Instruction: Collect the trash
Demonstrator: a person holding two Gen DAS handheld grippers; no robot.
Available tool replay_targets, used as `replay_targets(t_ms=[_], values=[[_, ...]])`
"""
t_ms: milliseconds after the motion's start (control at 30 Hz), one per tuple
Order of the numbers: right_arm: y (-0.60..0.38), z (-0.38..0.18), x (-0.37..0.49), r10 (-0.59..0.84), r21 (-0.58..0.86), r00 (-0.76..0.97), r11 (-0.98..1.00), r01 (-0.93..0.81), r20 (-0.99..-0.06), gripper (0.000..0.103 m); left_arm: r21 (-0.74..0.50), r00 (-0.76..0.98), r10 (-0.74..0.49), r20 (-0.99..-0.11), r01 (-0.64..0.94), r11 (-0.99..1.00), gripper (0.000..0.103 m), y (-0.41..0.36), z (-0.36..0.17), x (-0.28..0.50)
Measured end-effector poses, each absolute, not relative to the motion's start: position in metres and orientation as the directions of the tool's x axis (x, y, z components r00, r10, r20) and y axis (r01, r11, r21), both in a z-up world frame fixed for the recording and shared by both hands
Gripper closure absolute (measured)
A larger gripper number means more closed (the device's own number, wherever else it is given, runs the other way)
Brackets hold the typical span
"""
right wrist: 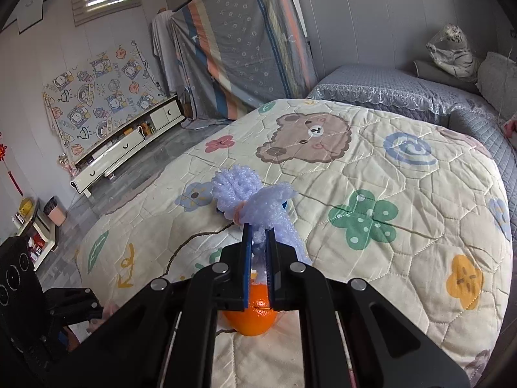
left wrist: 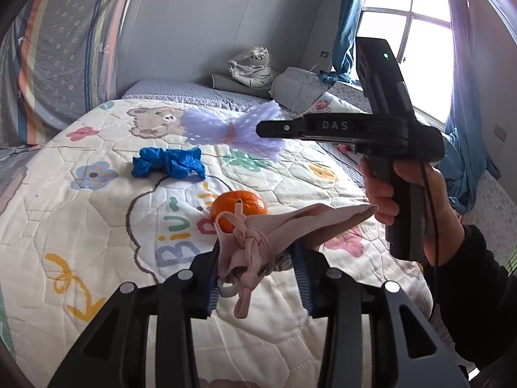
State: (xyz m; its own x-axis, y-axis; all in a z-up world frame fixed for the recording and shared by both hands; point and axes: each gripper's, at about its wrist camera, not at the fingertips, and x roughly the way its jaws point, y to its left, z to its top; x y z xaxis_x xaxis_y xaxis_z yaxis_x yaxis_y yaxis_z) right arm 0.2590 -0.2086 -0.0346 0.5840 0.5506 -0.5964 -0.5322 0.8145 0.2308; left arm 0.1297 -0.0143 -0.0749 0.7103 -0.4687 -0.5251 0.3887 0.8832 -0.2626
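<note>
My right gripper (right wrist: 259,231) is shut on a pale lilac foam net (right wrist: 248,202) tied with an orange band, and holds it above the bed. It shows from the side in the left wrist view (left wrist: 263,128), with the foam net (left wrist: 226,127) in the air. My left gripper (left wrist: 258,249) is shut on a pink knotted cloth bag (left wrist: 284,226), whose mouth reaches toward the right hand. An orange (left wrist: 239,208) lies on the quilt just behind the bag; it also shows under my right gripper (right wrist: 252,318). A crumpled blue glove (left wrist: 168,163) lies farther back.
The bed carries a cream cartoon quilt (right wrist: 371,194). Pillows and a bagged toy tiger (left wrist: 252,66) sit at the headboard end. A window with blue curtains (left wrist: 410,48) is at the right. A low TV cabinet (right wrist: 126,148) and a small bin (right wrist: 56,213) stand across the floor.
</note>
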Motion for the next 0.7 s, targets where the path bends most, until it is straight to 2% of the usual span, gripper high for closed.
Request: replay_targets(t_ms=[367, 700], values=[[-0.243, -0.004, 0.236, 0.491, 0.193, 0.687, 0.863, -0.466, -0.536, 0.096, -0.216, 0.788, -0.408, -0.462, 0.346, 0.913, 0.066, -0.002, -0.04, 0.124], [-0.297, 0.023, 0.202, 0.416, 0.192, 0.791, 0.909, -0.369, -0.448, 0.096, -0.181, 0.826, -0.373, -0.423, 0.326, 0.928, 0.066, -0.027, -0.004, 0.13]])
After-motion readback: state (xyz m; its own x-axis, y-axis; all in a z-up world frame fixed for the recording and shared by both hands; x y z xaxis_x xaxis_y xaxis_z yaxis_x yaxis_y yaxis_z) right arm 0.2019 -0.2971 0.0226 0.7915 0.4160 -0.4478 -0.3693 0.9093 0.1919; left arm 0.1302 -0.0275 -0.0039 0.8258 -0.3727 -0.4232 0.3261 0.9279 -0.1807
